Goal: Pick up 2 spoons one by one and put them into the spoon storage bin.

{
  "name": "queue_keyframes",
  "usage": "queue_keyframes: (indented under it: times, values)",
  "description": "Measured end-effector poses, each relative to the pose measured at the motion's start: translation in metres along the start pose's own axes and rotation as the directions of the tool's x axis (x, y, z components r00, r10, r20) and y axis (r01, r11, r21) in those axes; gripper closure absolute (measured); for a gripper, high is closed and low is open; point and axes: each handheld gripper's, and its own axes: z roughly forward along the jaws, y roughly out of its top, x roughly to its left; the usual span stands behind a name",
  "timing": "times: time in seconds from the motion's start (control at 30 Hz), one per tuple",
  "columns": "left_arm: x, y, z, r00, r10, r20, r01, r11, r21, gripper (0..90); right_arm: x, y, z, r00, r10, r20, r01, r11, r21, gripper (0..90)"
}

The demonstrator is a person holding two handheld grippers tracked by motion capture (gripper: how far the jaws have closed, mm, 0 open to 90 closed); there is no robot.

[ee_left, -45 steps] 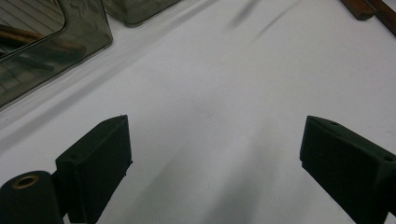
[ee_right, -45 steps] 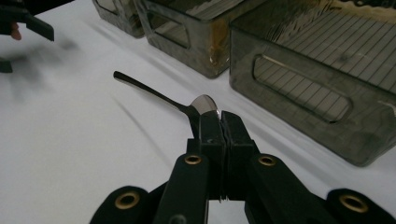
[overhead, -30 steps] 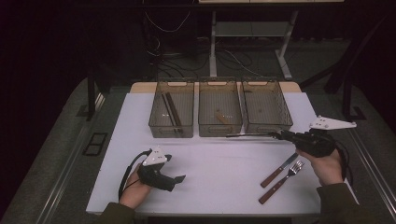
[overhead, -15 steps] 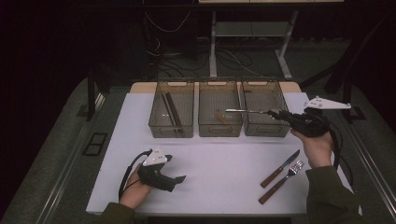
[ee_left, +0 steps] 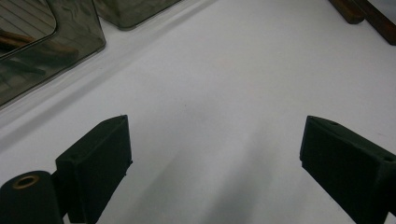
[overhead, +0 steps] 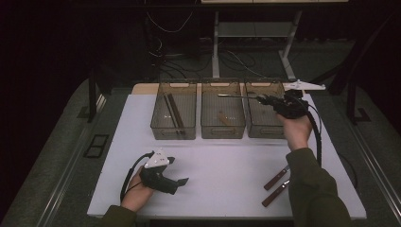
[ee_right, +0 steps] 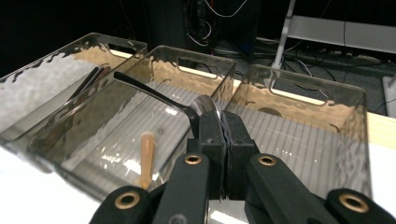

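My right gripper (overhead: 263,99) is shut on a metal spoon (overhead: 236,96) and holds it level above the smoky plastic bins. The jaws pinch the spoon's bowl (ee_right: 206,105), and its thin handle reaches left over the middle bin (overhead: 222,132). The gripper itself (ee_right: 223,122) hovers over the right bin (overhead: 265,133). My left gripper (overhead: 182,181) lies on the white table (overhead: 227,165) near the front left edge. Its jaws stand wide open (ee_left: 215,130) with only bare tabletop between them.
The left bin (overhead: 173,133) holds dark sticks (overhead: 174,111). A wooden-handled piece (ee_right: 147,156) lies in the middle bin. Two wooden-handled pieces of cutlery (overhead: 275,178) lie on the table at front right, beside the person's sleeve (overhead: 317,189).
The right hand has carried the spoon up and away from the cutlery on the table to a place over the bins. The left gripper has stayed where it was.
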Motion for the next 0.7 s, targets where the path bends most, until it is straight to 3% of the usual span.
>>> queue_keyframes:
  times: [0.4, 0.7]
  values:
    - [-0.002, 0.000, 0.001, 0.9998, -0.015, 0.010, 0.015, 0.9998, -0.016, 8.5, 0.025, 0.010, 0.057, 0.9944, -0.046, 0.095, 0.039, 0.9965, 0.073, 88.7]
    - [-0.003, 0.000, 0.001, 0.9997, -0.013, 0.019, 0.014, 0.9997, -0.018, 8.5, 0.043, 0.004, 0.086, 0.9932, -0.056, 0.102, 0.043, 0.9921, 0.118, 88.6]
